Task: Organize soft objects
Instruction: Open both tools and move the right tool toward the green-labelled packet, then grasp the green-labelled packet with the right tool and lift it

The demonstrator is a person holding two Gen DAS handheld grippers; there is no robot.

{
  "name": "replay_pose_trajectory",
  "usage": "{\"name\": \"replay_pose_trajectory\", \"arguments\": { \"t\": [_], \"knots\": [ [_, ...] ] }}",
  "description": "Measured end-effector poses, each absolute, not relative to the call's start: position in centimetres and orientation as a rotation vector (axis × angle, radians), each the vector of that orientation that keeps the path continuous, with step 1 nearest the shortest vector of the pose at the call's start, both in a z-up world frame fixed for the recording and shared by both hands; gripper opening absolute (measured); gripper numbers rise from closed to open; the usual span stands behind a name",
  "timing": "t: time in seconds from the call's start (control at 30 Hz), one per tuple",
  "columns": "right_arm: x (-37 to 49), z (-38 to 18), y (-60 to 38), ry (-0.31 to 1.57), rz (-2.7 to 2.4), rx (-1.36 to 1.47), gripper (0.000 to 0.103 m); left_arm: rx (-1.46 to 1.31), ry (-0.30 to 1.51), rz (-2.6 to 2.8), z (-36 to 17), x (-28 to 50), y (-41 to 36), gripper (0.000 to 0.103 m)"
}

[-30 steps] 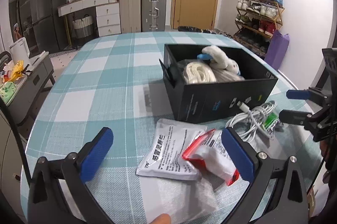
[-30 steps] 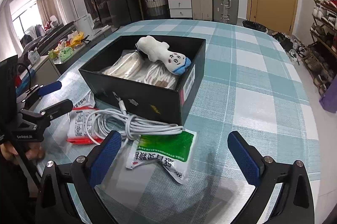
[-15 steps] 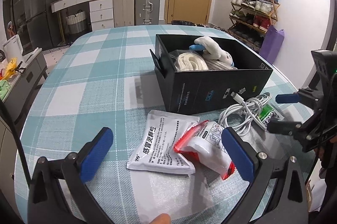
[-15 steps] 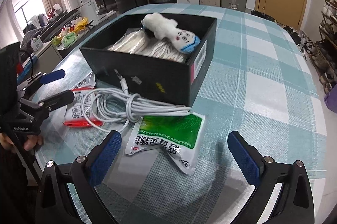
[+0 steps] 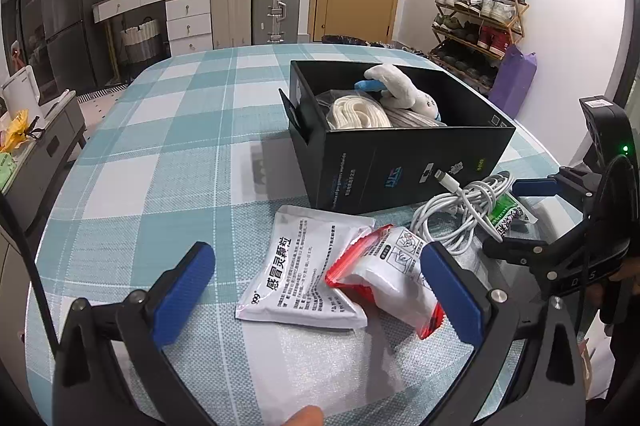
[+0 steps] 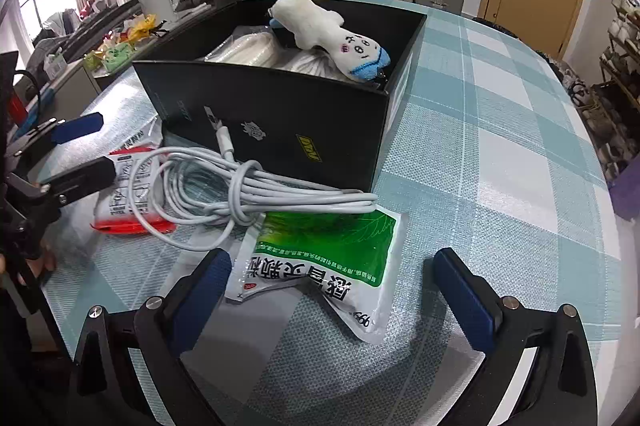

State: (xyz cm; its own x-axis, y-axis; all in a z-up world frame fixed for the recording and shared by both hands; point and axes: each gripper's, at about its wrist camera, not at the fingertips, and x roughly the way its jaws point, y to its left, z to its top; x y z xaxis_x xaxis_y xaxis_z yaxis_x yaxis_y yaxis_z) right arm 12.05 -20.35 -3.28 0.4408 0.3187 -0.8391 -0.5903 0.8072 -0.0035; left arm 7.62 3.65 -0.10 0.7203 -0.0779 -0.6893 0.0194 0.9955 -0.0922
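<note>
A black box [image 5: 400, 162] [image 6: 280, 114] on the checked table holds a white plush toy [image 5: 400, 90] [image 6: 328, 30] and bagged white coils [image 5: 356, 110]. In front of it lie a white sachet [image 5: 300, 270], a red-and-white pouch [image 5: 392, 278] [image 6: 124, 194], a coiled white cable [image 5: 464, 206] [image 6: 240, 190] and a green sachet [image 6: 324, 254] [image 5: 506, 214]. My left gripper [image 5: 316, 290] stands open just above the white sachet and red pouch. My right gripper [image 6: 332, 286] is open over the green sachet, holding nothing.
A sheet of bubble wrap [image 5: 320, 358] lies under the packets at the table's near edge. Suitcases [image 5: 256, 6], drawers and a door stand behind the table; a shoe rack [image 5: 476, 14] is at the right. The tablecloth [image 5: 160, 146] left of the box is bare.
Both grippers have come closer to the packets and lower over the table. The right gripper moved in over the green sachet. Nothing has been picked up.
</note>
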Motion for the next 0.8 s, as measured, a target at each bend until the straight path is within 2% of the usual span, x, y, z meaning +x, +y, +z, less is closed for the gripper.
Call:
{"name": "replay_pose_trajectory", "arguments": {
  "t": [0.2,0.3,0.4,0.57,0.67,0.8],
  "knots": [
    [12.3,-3.3,-20.4,0.957,0.581,-0.319,0.101,-0.077,0.765,-0.053,-0.2,7.6,3.7,0.103],
    [12.2,-3.2,-20.9,0.954,0.585,-0.322,0.096,-0.081,0.763,-0.054,-0.2,7.6,3.7,0.103],
    [12.1,-3.0,-21.3,0.950,0.593,-0.324,0.087,-0.089,0.763,-0.054,-0.2,7.5,3.8,0.103],
    [12.2,-2.7,-21.9,0.934,0.602,-0.323,0.063,-0.092,0.762,-0.060,-0.2,7.5,3.8,0.103],
    [12.2,-2.6,-22.1,0.927,0.615,-0.330,0.054,-0.097,0.765,-0.059,-0.2,7.5,3.8,0.103],
    [12.0,-2.5,-22.4,0.928,0.631,-0.343,0.048,-0.095,0.768,-0.059,-0.2,7.6,3.8,0.103]
  ]
}}
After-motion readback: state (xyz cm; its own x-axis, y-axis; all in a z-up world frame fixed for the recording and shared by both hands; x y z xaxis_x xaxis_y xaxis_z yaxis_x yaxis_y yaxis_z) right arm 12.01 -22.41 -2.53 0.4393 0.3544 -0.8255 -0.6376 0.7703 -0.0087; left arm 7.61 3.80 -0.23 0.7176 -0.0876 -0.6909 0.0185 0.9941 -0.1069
